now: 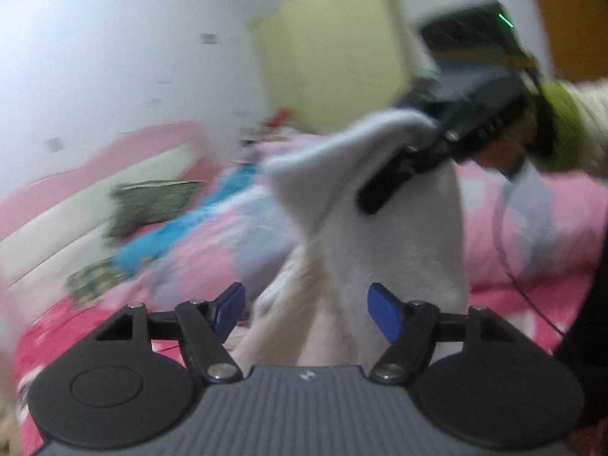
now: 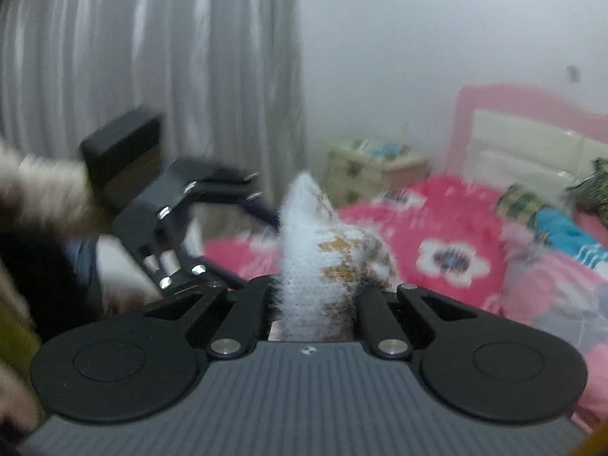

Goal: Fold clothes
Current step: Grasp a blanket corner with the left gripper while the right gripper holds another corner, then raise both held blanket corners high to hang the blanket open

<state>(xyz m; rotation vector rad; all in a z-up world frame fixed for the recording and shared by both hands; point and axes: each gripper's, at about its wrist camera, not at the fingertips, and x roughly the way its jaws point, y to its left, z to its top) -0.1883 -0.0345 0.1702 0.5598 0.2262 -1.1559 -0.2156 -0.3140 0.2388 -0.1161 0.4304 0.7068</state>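
You were working in a home bedroom: a pink headboard (image 2: 532, 102) at two o'clock, a flowered pink quilt (image 2: 448, 258), grey curtains (image 2: 152, 57) at ten o'clock.

Black left gripper (image 1: 306, 313) with blue pads (image 1: 385, 317), silver screws, ribbed grey body; fuzzy cream sleeve (image 1: 592, 114).

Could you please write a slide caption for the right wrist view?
Right tool shut on a fluffy white garment, lifted above the pink floral bedspread.
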